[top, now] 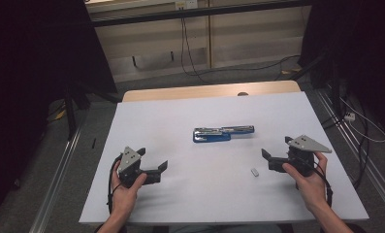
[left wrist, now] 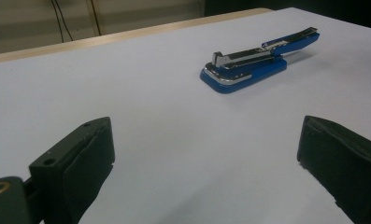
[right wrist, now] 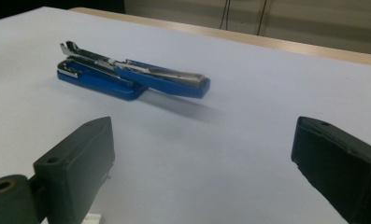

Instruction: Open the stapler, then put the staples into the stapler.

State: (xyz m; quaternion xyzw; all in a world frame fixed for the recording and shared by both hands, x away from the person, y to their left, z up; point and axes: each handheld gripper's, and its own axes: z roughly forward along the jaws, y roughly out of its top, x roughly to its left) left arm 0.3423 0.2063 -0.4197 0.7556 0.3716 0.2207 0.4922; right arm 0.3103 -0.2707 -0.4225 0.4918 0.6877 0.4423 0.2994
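Hands grip both tools at the near edge of the white table (top: pixel 146 109). The left gripper (top: pixel 153 160) rests low at the left with its jaws spread wide and nothing between them; the right gripper (top: pixel 276 153) sits at the right, jaws equally wide and empty. A small white block (top: pixel 254 171) lies just beside the right gripper. Farther out, near the table's middle, the blue stapler (top: pixel 222 133) lies swung open, its top arm stretched out flat, well apart from both grippers.

Blue stapler (top: pixel 223 133) | swung fully open, metal staple channel exposed | lying flat | centre of white table (top: pixel 190 194)
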